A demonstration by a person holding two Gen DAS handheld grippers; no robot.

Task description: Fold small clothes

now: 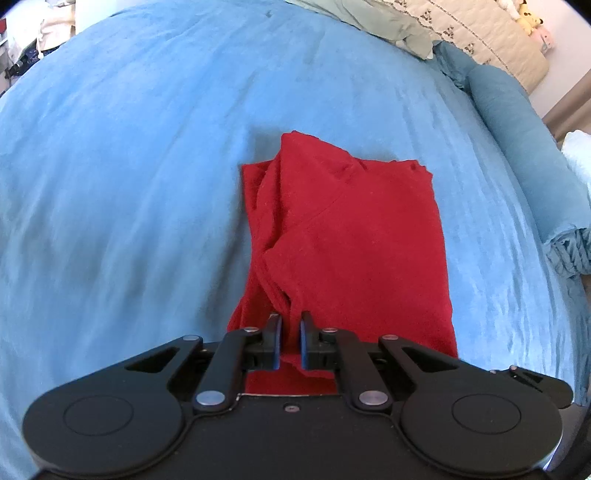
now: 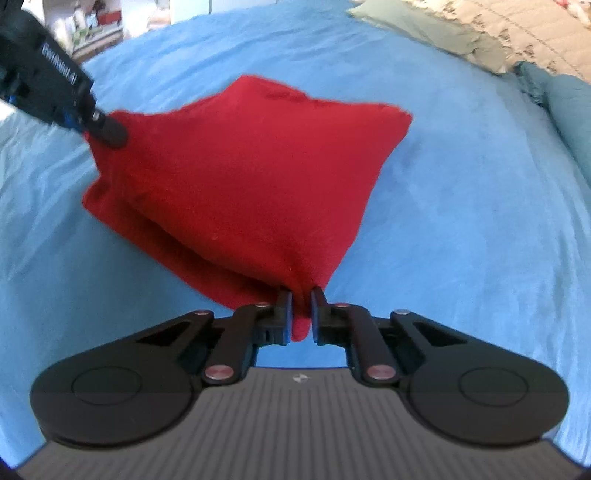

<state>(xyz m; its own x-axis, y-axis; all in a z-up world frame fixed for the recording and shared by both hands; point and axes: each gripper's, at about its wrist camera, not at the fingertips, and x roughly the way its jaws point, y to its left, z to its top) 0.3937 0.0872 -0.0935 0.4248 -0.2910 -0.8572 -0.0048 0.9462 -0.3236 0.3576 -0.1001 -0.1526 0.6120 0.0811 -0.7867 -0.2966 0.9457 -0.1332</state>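
A small red garment (image 1: 347,236) lies partly folded on the blue bedspread (image 1: 129,184). My left gripper (image 1: 291,321) is shut on its near edge, with red cloth pinched between the jaws. My right gripper (image 2: 302,295) is shut on another corner of the red garment (image 2: 236,173) and holds that corner raised above the bed. The left gripper (image 2: 107,129) also shows at the upper left of the right wrist view, gripping the garment's far left corner. The cloth hangs stretched between the two grippers.
The blue bedspread (image 2: 461,221) covers most of both views. A pale green pillow (image 1: 380,22) and a beige quilted cover (image 1: 491,40) lie at the far right. A bunched blue blanket roll (image 1: 517,129) runs along the right edge. Room clutter (image 2: 92,26) shows at the far left.
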